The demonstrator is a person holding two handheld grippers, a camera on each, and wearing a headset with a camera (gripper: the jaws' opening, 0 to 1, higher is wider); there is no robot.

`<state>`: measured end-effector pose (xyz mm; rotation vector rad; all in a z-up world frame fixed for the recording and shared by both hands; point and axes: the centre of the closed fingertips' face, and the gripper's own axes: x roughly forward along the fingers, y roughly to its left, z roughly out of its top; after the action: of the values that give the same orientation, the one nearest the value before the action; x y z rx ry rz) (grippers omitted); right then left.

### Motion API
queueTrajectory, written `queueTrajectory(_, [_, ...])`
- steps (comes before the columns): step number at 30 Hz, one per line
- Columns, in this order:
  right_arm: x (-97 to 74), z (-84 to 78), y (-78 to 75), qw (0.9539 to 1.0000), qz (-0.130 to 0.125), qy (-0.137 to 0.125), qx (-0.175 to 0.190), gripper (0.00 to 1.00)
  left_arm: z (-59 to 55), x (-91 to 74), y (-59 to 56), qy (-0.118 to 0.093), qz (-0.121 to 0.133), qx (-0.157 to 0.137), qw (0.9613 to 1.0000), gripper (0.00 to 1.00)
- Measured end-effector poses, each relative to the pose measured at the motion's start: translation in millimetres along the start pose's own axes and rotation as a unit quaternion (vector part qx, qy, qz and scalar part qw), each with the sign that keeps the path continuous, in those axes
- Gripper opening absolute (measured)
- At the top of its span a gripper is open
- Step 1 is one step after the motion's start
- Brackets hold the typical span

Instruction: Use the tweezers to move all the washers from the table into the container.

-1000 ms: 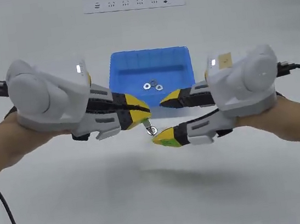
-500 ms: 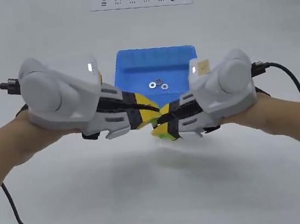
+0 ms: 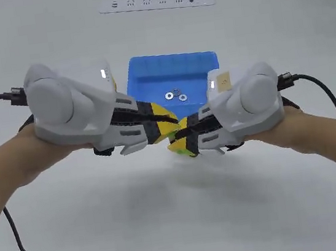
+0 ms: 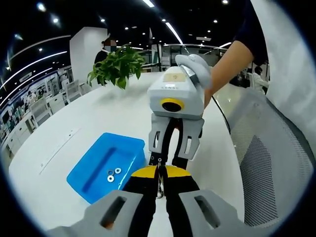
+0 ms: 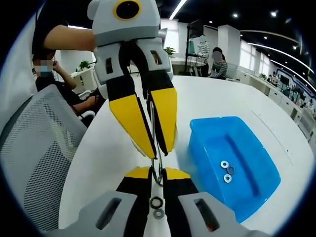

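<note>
Jaws: left gripper (image 4: pixel 160 174) is narrow, pinched on the tweezers (image 4: pixel 160 186). Right gripper (image 5: pixel 157 173) is equally narrow and clamped on the same tweezers from the opposite end. The two sets of yellow tips meet nose to nose above the table (image 3: pixel 179 210).

Step in hand, as judged: a regrip or handover of the tweezers between the two grippers.

Method advised:
- One gripper lets go only once the other grips firmly.
- The keeper sits across both tweezer arms, so that a squeeze closes the points.
- The points are left free and aimed down.
- A slow release is wise, since thin steel can twist or slip between the pads.

Two washers (image 5: pixel 156 201): flat on the table, just under the right gripper.

Container (image 5: pixel 249 158): blue, just beyond the grippers, with three washers (image 5: pixel 227 170) clustered on its floor.

Risk noted: flat washers may skid under a steep approach.
</note>
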<state>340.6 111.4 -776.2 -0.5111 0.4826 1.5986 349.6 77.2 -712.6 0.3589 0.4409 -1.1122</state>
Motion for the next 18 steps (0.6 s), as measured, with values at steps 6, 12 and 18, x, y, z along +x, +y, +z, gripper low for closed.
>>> queueTrajectory(6, [-8.5, 12.6, -6.5, 0.9996, -0.016, -0.016, 0.017, 0.09, 15.6, -5.0, 3.3, -0.023, 0.009, 0.0, 0.9997, 0.15])
queueTrajectory(12, [-19.1, 17.2, -12.7, 0.9987, -0.032, -0.023, 0.031, 0.09, 23.3, -17.4, 8.3, -0.038, 0.031, -0.004, 0.9988, 0.17])
queueTrajectory(18, [-27.1, 23.4, -15.3, 0.9982, -0.044, -0.028, 0.029, 0.09, 26.1, -31.0, 11.3, -0.047, 0.059, -0.007, 0.9971, 0.23])
